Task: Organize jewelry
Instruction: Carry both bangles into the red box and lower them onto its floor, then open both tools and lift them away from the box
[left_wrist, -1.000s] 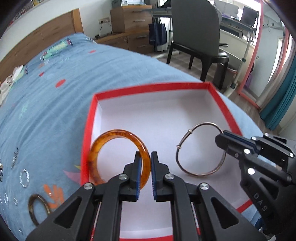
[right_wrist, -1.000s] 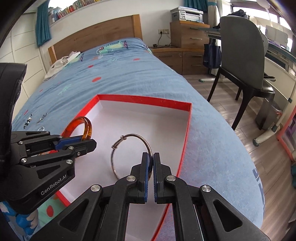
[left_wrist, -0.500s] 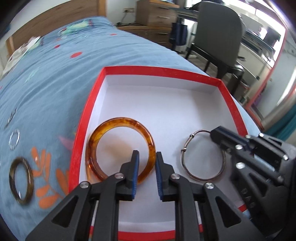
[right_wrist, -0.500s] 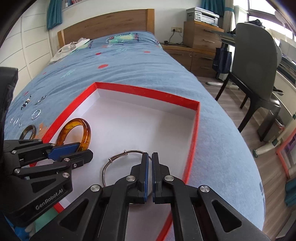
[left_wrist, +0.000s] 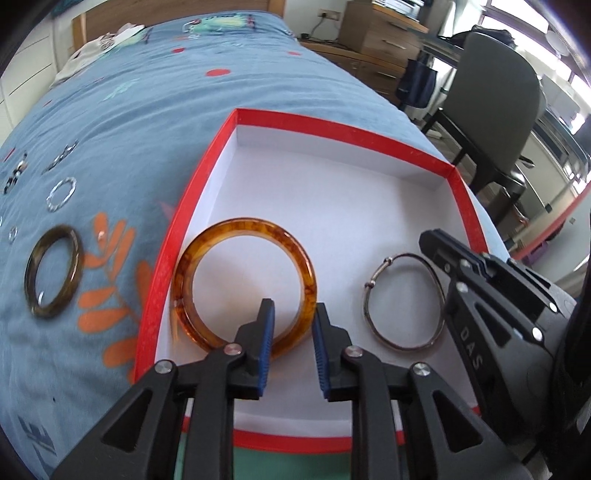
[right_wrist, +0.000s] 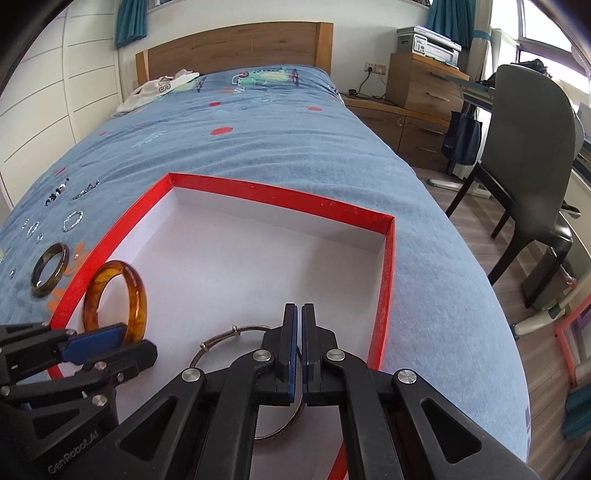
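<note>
**Onlooker A:** Bangles first, it seems. The amber bangle (left_wrist: 243, 284) lies flat in the red-rimmed box (left_wrist: 207, 184) near its left wall. The left hand-held gripper (left_wrist: 291, 343) straddles its near rim, jaws just eased apart to a narrow gap, pads clear of it.

**Onlooker B:** And the right hand-held gripper (right_wrist: 299, 350)?

**Onlooker A:** Closed on the thin silver bangle (left_wrist: 402, 302), pinching its wire at the right side. That bangle sits low in the box, well apart from the amber one.

**Onlooker B:** So how to finish well?

**Onlooker A:** I'd say lift the left one straight off so a pad doesn't drag the amber rim. Settle the silver one flat before letting go, since thin wire may spring or roll.

**Onlooker B:** What's left?

**Onlooker A:** On the bed's blue cover (right_wrist: 280, 147), the dark bangle (left_wrist: 51, 273) beside the box, and the small silver rings (left_wrist: 61, 194) beyond it.
</note>
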